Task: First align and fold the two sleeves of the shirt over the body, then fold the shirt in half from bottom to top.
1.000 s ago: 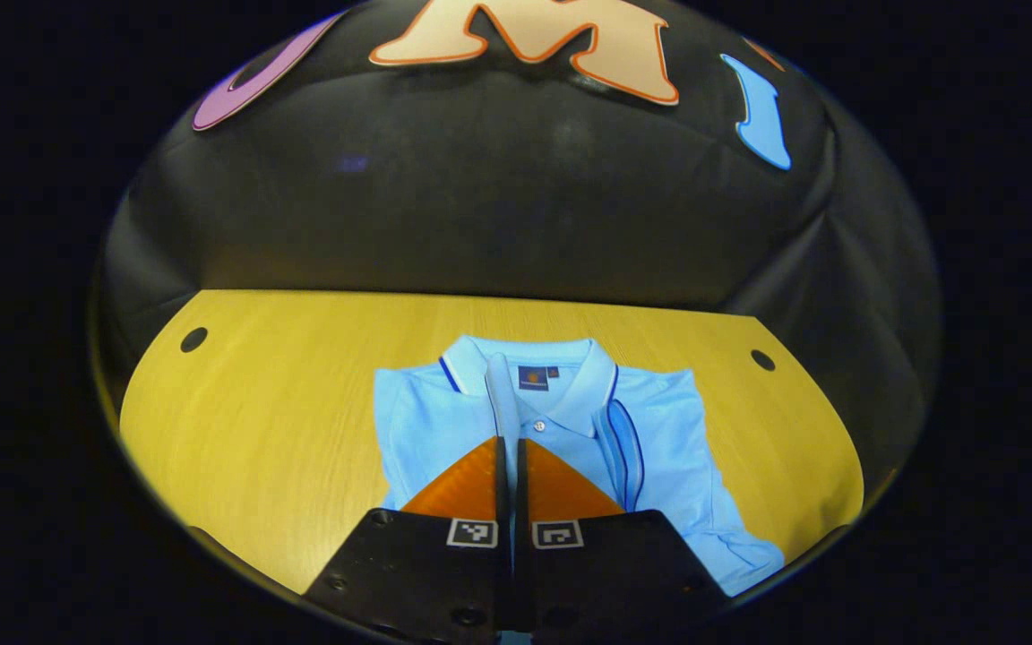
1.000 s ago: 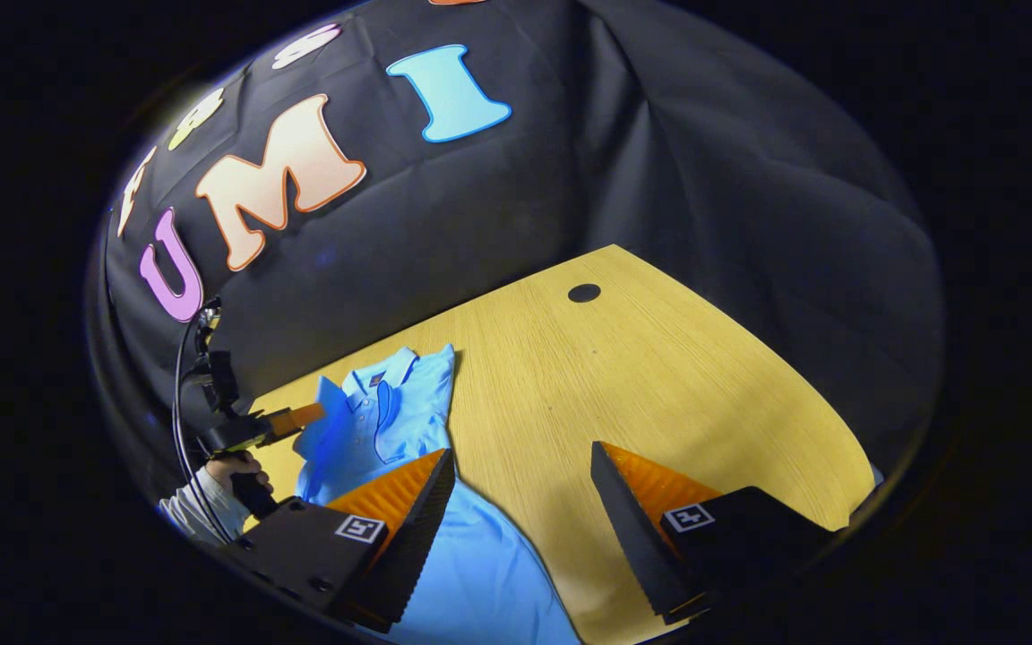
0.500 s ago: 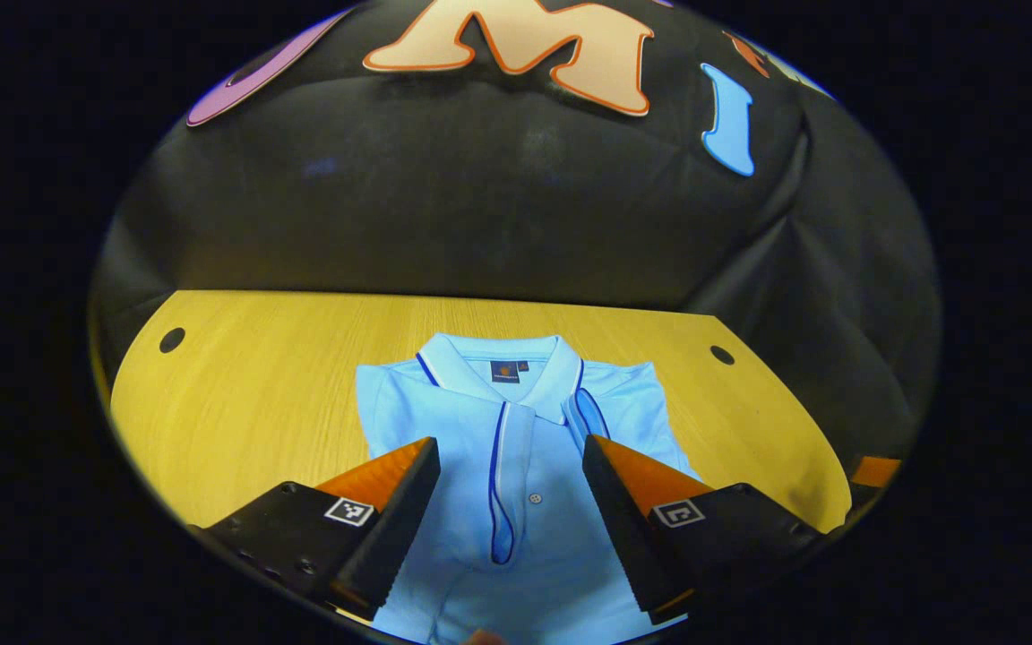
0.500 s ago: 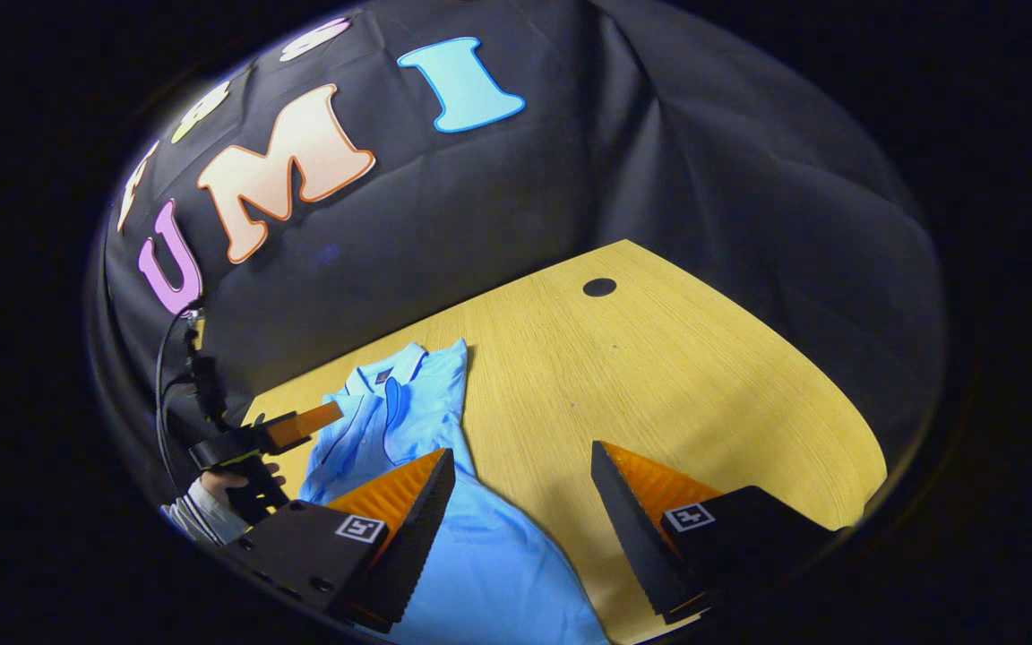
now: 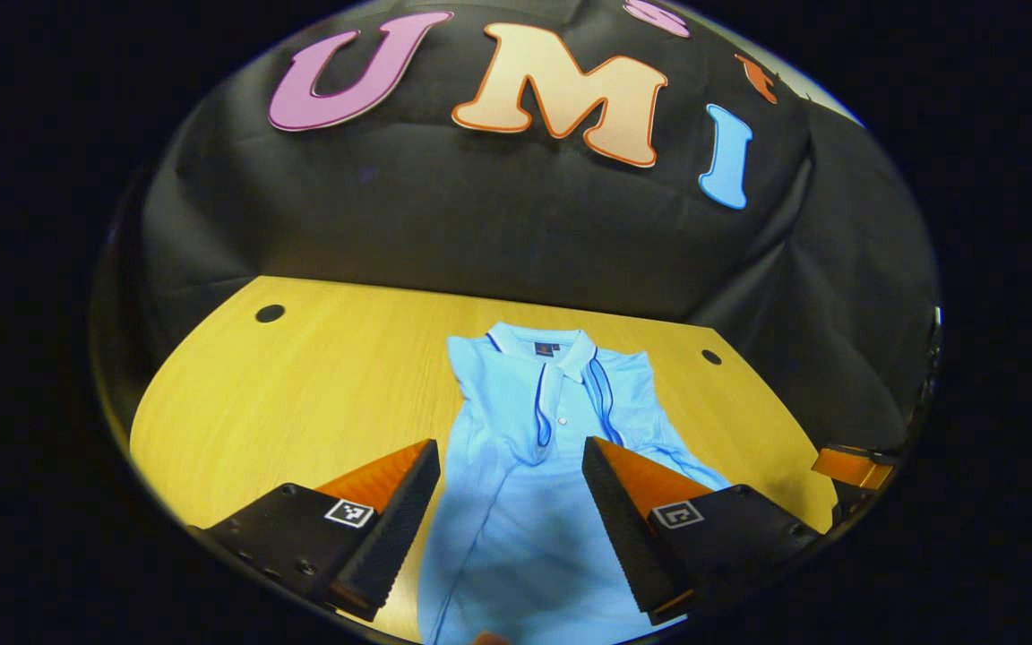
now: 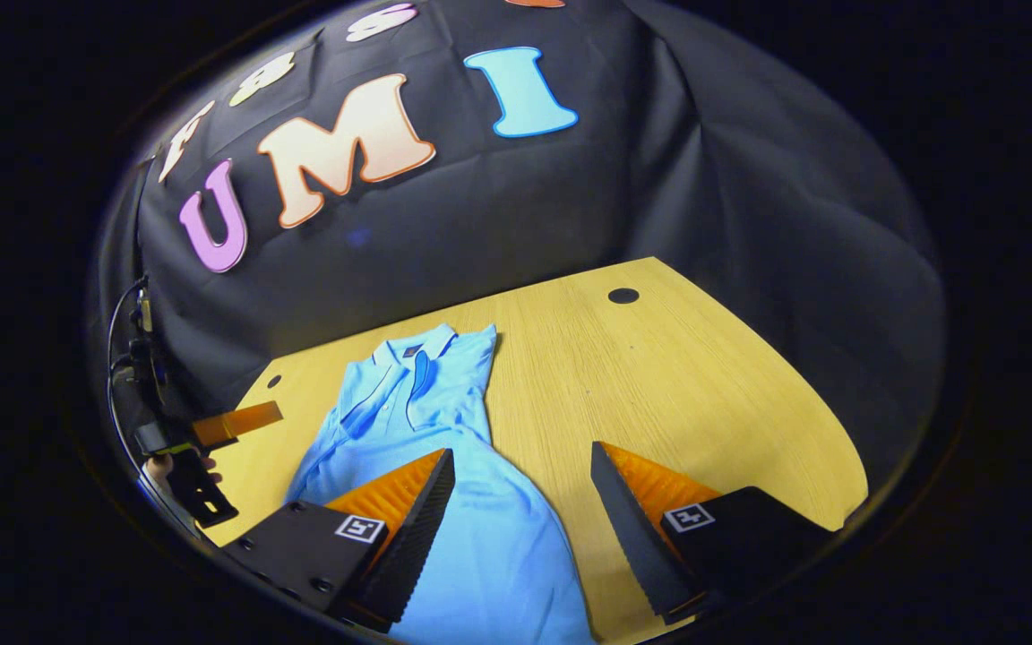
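Note:
A light blue polo shirt point(image 5: 534, 466) lies flat on the wooden table point(image 5: 319, 385), collar toward the far wall, both sleeves folded in over the body. My left gripper point(image 5: 511, 511) hangs open above the shirt's lower body, holding nothing. In the right gripper view the same shirt point(image 6: 444, 448) runs from the collar down under the frame's bottom edge. My right gripper point(image 6: 523, 520) is open over the shirt's right edge and the bare table, gripping nothing. The left gripper point(image 6: 229, 423) appears there too, at the far left, held by a hand point(image 6: 162, 466).
The table point(image 6: 704, 394) has a round cable hole point(image 5: 270, 313) at its far left corner and another hole point(image 5: 711, 356) at the far right. Black cloth walls close the back and sides. The right gripper's finger point(image 5: 847, 466) shows at the left gripper view's right edge.
My left gripper went from shut on the shirt's fabric to open, then pulled back and up from the collar. The right gripper stayed open and drew back slightly.

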Motion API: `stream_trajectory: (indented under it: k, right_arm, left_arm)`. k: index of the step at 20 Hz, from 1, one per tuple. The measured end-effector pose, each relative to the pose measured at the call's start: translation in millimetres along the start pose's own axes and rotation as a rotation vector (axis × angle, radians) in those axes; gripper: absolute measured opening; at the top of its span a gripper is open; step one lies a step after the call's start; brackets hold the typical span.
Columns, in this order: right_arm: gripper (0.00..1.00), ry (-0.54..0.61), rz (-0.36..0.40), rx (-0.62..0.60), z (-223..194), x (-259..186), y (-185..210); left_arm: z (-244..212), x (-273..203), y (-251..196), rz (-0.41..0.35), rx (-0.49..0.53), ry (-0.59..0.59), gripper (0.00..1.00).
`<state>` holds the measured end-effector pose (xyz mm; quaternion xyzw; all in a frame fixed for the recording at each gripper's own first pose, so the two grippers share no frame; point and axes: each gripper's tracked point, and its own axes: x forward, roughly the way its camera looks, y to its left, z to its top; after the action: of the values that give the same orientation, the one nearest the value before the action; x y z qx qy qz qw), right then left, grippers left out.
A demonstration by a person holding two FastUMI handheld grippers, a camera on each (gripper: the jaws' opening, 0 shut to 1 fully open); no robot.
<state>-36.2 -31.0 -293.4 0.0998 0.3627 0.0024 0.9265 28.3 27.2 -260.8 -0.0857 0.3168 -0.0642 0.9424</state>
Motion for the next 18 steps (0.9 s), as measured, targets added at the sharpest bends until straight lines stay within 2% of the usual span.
stream_trajectory:
  k: [4, 9, 13, 18]
  right_arm:
    - [0.97, 0.022, 0.020, -0.108, -33, -35, -2]
    - [0.97, 0.078, 0.038, -0.168, -87, -62, -7]
    - [0.97, 0.132, 0.022, -0.224, -124, -70, -18]
    - [0.97, 0.191, -0.005, -0.277, -157, -74, -33]
  left_arm:
    - [-37, -55, 8, 0.045, 0.014, 0.029, 0.96]
    - [-106, -104, 6, 0.075, 0.048, 0.095, 0.96]
    - [-161, -118, 7, 0.101, 0.061, 0.153, 0.96]
    - [-200, -130, 14, 0.144, 0.068, 0.172, 0.96]
